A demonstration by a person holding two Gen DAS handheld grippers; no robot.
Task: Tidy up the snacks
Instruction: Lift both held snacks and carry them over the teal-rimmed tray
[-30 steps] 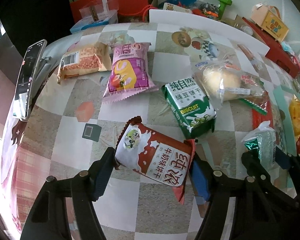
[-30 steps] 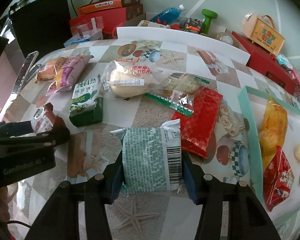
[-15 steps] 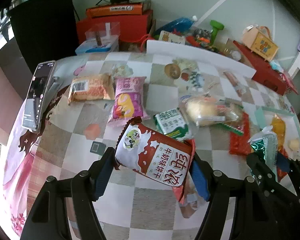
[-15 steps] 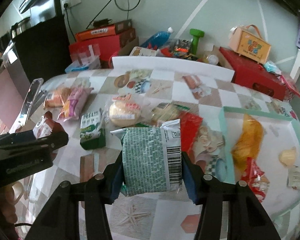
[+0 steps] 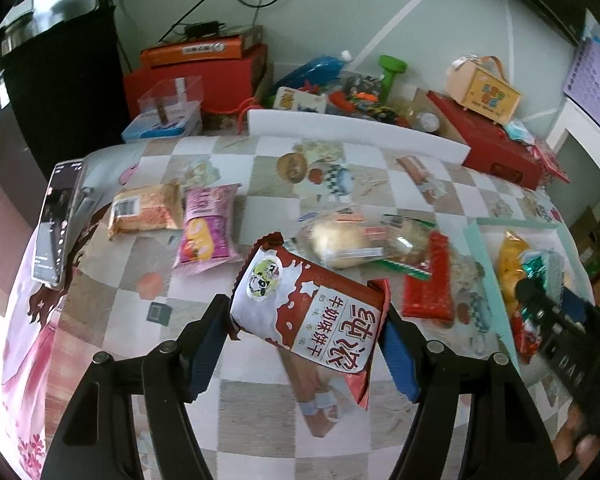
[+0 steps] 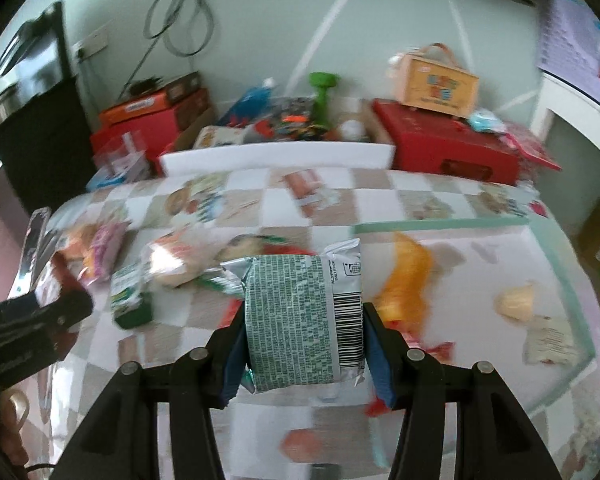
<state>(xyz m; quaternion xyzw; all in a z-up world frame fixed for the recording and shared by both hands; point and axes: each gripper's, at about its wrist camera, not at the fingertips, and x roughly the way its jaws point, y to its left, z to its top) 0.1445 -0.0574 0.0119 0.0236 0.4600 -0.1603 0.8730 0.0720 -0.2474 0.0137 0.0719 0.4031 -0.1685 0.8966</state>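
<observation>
My left gripper (image 5: 306,330) is shut on a red-and-white milk biscuit pack (image 5: 308,312), held in the air above the checkered table. My right gripper (image 6: 302,344) is shut on a green-printed silver snack pack (image 6: 304,320), also lifted, near the mint-rimmed tray (image 6: 440,225) at the right. The tray holds an orange bag (image 6: 406,284) and a few small snacks. On the table lie a pink pack (image 5: 208,232), an orange pack (image 5: 146,212), a bread bun in clear wrap (image 5: 340,240), a red pack (image 5: 430,280) and a green biscuit pack (image 6: 130,300).
A phone (image 5: 58,220) stands at the table's left edge. Behind the table sit a white board (image 5: 356,138), red boxes (image 5: 496,148), a green dumbbell (image 5: 390,70) and a small carton house (image 5: 484,88). A black cabinet (image 5: 60,80) stands at the back left.
Both grippers have risen with their packs, so the table looks smaller and more of the wall shows. The right gripper has swung to the right, toward the tray.
</observation>
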